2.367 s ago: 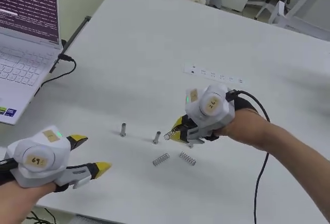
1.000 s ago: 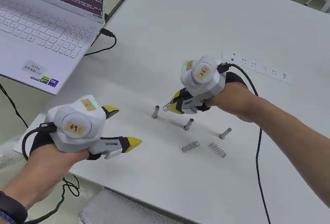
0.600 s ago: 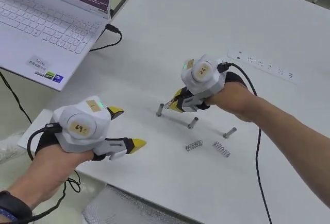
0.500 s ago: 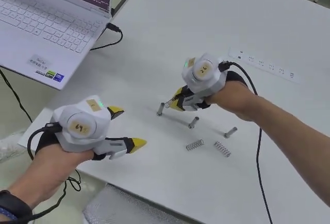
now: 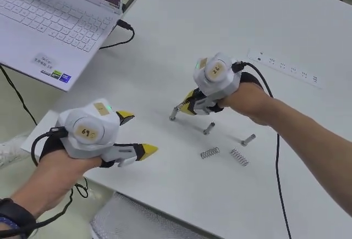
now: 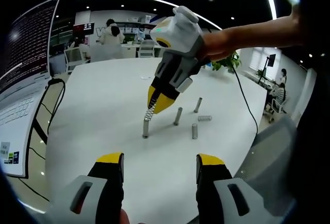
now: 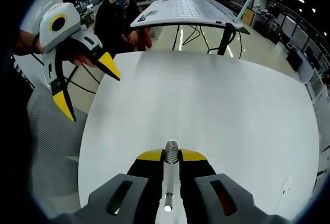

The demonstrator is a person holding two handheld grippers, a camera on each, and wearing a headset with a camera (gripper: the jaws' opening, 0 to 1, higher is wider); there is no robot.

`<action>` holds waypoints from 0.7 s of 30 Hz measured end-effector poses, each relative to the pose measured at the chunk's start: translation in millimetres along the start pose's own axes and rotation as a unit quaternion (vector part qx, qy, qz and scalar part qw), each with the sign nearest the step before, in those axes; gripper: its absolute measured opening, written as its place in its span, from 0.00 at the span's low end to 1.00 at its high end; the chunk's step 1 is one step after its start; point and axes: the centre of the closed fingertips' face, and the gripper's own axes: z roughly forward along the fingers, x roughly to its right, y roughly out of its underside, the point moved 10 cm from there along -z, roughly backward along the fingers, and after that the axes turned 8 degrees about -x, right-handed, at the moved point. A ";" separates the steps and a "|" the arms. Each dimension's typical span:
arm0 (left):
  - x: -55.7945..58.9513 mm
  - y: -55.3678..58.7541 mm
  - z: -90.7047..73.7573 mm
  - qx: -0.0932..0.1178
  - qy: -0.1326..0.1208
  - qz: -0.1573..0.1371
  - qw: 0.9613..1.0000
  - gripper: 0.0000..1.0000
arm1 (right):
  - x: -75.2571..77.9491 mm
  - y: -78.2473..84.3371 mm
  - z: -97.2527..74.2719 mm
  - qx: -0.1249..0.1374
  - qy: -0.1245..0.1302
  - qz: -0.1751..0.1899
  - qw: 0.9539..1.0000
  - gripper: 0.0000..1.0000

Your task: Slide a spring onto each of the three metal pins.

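Observation:
Three short metal pins stand on the white table: a left pin, a middle pin and a right pin. My right gripper is shut on a small spring, which is tilted with its lower end at the top of the left pin. In the right gripper view the spring sticks out between the closed yellow tips. Two loose springs lie in front of the pins. My left gripper hovers open and empty near the front edge, left of the pins.
An open laptop sits at the far left with a black cable plugged into its side. A white power strip lies at the back right. The table's front edge is close below the left gripper.
My right gripper has carried the spring leftward from near the middle pin to over the left pin. The left gripper has stayed open, about where it was. The head camera has shifted.

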 end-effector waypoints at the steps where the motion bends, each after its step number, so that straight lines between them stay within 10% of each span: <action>1: -0.1 0.1 -0.2 0.000 0.000 0.000 1.000 0.52 | 0.4 -0.3 0.2 0.000 0.000 0.000 1.000 0.08; 21: -1.7 2.5 -1.3 -0.002 0.000 -0.002 1.000 0.51 | 0.3 -6.9 6.5 -0.013 0.001 -0.022 1.000 0.09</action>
